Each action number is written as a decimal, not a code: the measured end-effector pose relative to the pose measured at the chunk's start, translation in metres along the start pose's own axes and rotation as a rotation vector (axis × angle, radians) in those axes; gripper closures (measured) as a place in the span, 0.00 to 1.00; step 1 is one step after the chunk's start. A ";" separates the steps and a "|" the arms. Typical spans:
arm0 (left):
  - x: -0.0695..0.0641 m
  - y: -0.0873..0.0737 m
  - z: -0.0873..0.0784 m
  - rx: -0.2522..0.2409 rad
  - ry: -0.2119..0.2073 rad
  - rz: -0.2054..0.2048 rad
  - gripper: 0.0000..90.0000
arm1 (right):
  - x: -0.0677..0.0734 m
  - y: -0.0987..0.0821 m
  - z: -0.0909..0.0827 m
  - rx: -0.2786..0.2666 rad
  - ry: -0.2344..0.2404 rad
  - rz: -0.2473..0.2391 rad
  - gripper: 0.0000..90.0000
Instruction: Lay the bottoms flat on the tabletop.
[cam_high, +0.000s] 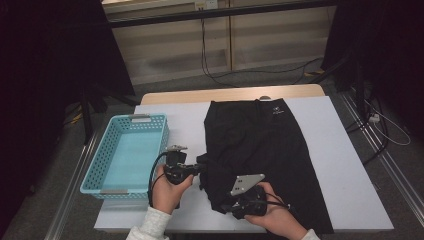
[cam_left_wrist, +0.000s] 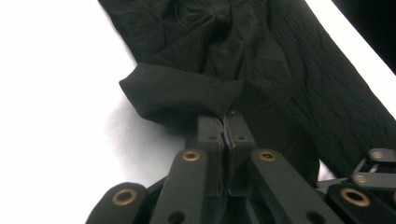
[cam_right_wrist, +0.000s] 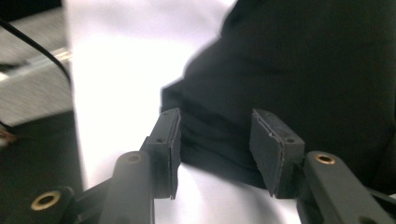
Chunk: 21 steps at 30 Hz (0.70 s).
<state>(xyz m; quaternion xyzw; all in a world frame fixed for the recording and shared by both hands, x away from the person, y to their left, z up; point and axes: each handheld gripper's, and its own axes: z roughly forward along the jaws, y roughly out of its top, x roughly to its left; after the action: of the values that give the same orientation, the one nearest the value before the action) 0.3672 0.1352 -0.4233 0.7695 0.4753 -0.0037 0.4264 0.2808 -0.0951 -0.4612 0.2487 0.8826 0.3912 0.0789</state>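
- One black garment (cam_high: 260, 150) is laid lengthwise on the white table (cam_high: 345, 165); one turquoise basket (cam_high: 90, 172) is set to the left of the garment, just apart from it, and two grippers are counted at the garment's near end.
- The left gripper (cam_high: 200, 169) is placed at the garment's near left edge; in the left gripper view its jaws are seen clenched on a rolled fold of the cloth (cam_left_wrist: 187, 93).
- The right gripper (cam_high: 225, 207) is held at the garment's near corner; in the right gripper view (cam_right_wrist: 215, 140) its jaws are seen parted, with a cloth edge lying between the pads but not pressed by them.
- The basket and the small white logo (cam_high: 276, 113) at the garment's far end are shown by the high view alone; the crinkled weave is shown by the left gripper view.
- A broad bare strip of table is left to the right of the garment, and a narrower strip between the garment and the basket.
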 end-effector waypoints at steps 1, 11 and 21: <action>0.000 0.000 -0.001 -0.003 0.001 -0.001 0.97 | 0.000 -0.001 0.002 0.009 -0.011 -0.007 0.60; 0.003 0.006 -0.013 -0.036 -0.023 -0.030 0.97 | -0.027 -0.004 -0.030 -0.074 -0.010 0.080 0.97; 0.007 0.002 -0.003 -0.021 0.007 -0.024 0.94 | -0.075 -0.033 -0.057 -0.069 -0.173 0.226 0.98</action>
<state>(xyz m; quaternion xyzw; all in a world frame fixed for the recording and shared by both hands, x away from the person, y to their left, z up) 0.3709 0.1418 -0.4228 0.7592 0.4862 -0.0009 0.4327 0.3142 -0.1885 -0.4510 0.3764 0.8249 0.4046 0.1188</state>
